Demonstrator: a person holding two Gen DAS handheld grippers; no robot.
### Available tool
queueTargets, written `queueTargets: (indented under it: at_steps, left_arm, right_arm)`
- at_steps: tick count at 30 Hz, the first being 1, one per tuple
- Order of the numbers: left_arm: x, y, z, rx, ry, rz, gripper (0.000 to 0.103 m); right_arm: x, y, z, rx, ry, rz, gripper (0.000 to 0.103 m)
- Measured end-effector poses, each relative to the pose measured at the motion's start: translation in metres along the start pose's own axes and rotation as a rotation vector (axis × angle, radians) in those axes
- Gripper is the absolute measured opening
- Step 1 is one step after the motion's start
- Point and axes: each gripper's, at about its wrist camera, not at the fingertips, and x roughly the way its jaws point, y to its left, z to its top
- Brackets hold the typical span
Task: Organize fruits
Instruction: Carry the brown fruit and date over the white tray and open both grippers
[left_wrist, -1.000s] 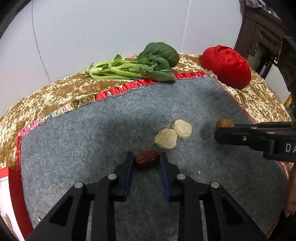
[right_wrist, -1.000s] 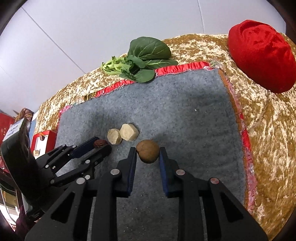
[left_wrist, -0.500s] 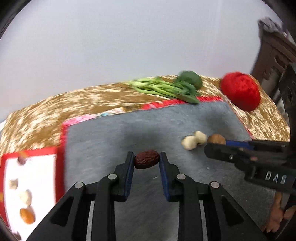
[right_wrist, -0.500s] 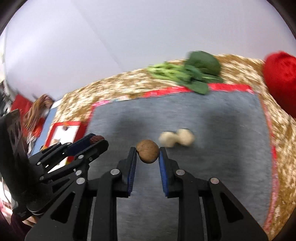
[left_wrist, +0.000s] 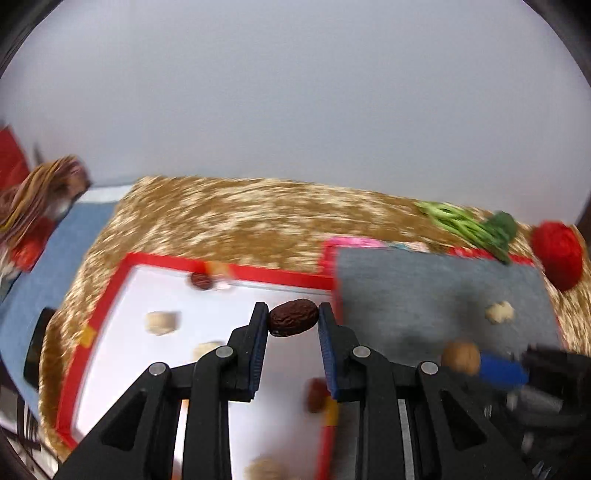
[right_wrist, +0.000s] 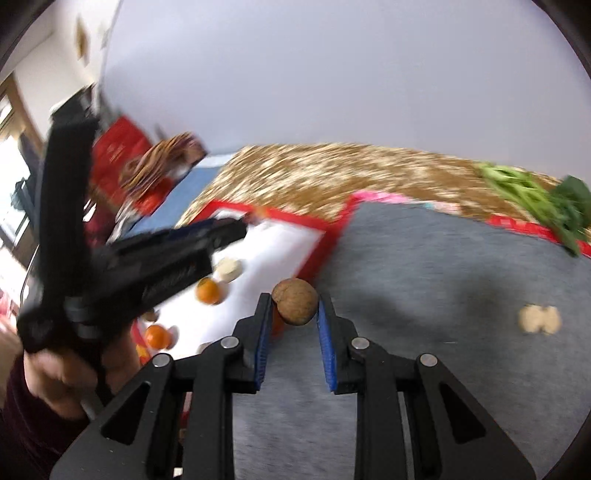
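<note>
Dark red and wrinkled, a date (left_wrist: 293, 318) sits pinched between the blue pads of the left gripper (left_wrist: 293, 325), whose jaws are closed down to the fruit's width. It hangs above the white floor of a red-rimmed tray (left_wrist: 221, 266), near the tray's right edge where it meets the grey mat (left_wrist: 424, 291). Several pieces already lie in the tray: another date (left_wrist: 201, 280) at the far rim, pale lumps (left_wrist: 161, 322) toward the left, and a reddish-brown piece (left_wrist: 316, 395) near the right rim; blur hides their detail.

The right gripper (right_wrist: 294, 314) is clamped the same way on a round brown walnut (right_wrist: 295, 301), jaws narrowed to the nut. It is held over the mat just beside the tray's red rim. In the right wrist view two oranges (right_wrist: 207, 291) and a pale piece (right_wrist: 229, 269) lie in the tray, partly behind the left gripper's black body, which a hand (right_wrist: 55, 373) grips at lower left.

Two pale lumps (right_wrist: 540, 319), touching, lie on the mat well to the right. Greens (left_wrist: 469, 225) and a red cushion (left_wrist: 557, 254) lie on the gold cloth (left_wrist: 240, 221) at the mat's far right corner.
</note>
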Motion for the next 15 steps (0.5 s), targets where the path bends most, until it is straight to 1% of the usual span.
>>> queueTargets:
  at_steps: [5,7,8,10,15]
  left_arm:
    - [0.005,0.032,-0.001,-0.052,0.038,0.073,0.026]
    - [0.013,0.039,-0.003,-0.057,0.073,0.095,0.026]
    - [0.015,0.042,-0.005,-0.063,0.088,0.099,0.026]
    - [0.020,0.050,-0.009,-0.085,0.127,0.082,0.026]
    - [0.027,0.061,-0.017,-0.100,0.169,0.099,0.026]
  right_arm:
    - [0.029,0.032,-0.014,-0.076,0.073,0.053,0.026]
    - [0.037,0.043,-0.019,-0.102,0.093,0.066,0.026]
    - [0.042,0.049,-0.023,-0.114,0.108,0.079,0.026]
    - [0.051,0.057,-0.026,-0.137,0.131,0.089,0.026]
    - [0.067,0.065,-0.037,-0.157,0.184,0.106,0.026]
